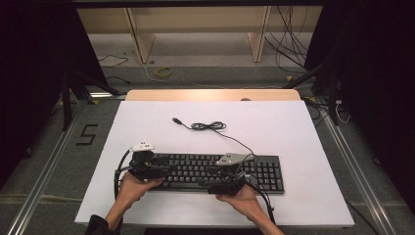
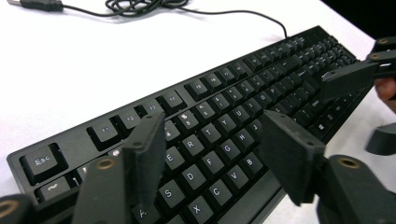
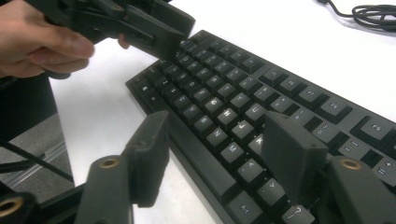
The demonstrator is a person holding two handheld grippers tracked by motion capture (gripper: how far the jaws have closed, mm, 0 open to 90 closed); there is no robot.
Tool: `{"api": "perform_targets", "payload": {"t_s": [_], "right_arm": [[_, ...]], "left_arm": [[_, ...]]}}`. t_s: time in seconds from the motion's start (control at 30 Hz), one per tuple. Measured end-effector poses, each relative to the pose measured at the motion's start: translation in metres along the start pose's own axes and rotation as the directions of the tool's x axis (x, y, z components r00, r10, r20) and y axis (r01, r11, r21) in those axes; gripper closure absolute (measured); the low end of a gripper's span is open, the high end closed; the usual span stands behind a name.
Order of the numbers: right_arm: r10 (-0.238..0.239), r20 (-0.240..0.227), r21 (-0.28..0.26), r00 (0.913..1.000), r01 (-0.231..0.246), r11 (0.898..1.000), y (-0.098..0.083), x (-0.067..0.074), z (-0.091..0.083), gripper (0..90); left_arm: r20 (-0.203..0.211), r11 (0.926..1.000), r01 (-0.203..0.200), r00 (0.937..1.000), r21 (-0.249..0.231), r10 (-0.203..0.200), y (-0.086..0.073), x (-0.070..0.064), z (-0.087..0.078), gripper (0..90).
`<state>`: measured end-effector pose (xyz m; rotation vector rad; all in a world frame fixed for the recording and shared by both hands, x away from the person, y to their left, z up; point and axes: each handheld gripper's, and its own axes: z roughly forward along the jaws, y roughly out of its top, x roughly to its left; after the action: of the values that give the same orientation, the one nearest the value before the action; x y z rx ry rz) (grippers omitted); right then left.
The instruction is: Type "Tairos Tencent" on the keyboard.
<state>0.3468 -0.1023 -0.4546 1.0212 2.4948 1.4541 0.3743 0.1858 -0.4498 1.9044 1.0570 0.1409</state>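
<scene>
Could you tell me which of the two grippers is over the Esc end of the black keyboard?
The left gripper, at the black keyboard's left end in the high view; the right gripper hovers over the middle keys.

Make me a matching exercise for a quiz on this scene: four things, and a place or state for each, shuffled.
1. keyboard
2. USB plug
3. left gripper
4. cable coil

A. jaws open over the keyboard's left end
B. loose end of the cable, on the white table
C. bundled behind the keyboard
D. lies near the table's front edge

Pairs: 1-D, 2-B, 3-A, 4-C
</scene>
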Motion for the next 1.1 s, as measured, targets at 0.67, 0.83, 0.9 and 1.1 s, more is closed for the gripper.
{"api": "perform_targets", "payload": {"t_s": [0.67, 0.83, 0.9, 1.1], "right_arm": [[-0.043, 0.017, 0.073, 0.9989, 0.042, 0.996, 0.007, 0.005, 0.028, 80.7], [-0.05, 0.021, 0.09, 0.9986, 0.048, 0.995, 0.007, 0.005, 0.035, 86.7], [-0.052, 0.023, 0.092, 0.9984, 0.05, 0.994, 0.007, 0.005, 0.038, 88.4], [-0.055, 0.026, 0.108, 0.9982, 0.052, 0.993, 0.007, 0.005, 0.042, 90.0]], "left_arm": [[0.021, 0.9963, -0.018, 0.9996, -0.084, 0.02, -0.018, -0.012, -0.017, 33.6], [0.024, 0.9954, -0.018, 0.9995, -0.094, 0.021, -0.021, -0.013, -0.018, 33.4], [0.023, 0.995, -0.024, 0.9994, -0.097, 0.026, -0.022, -0.014, -0.019, 33.3], [0.022, 0.9939, -0.026, 0.9994, -0.107, 0.029, -0.026, -0.016, -0.022, 33.3]]}}
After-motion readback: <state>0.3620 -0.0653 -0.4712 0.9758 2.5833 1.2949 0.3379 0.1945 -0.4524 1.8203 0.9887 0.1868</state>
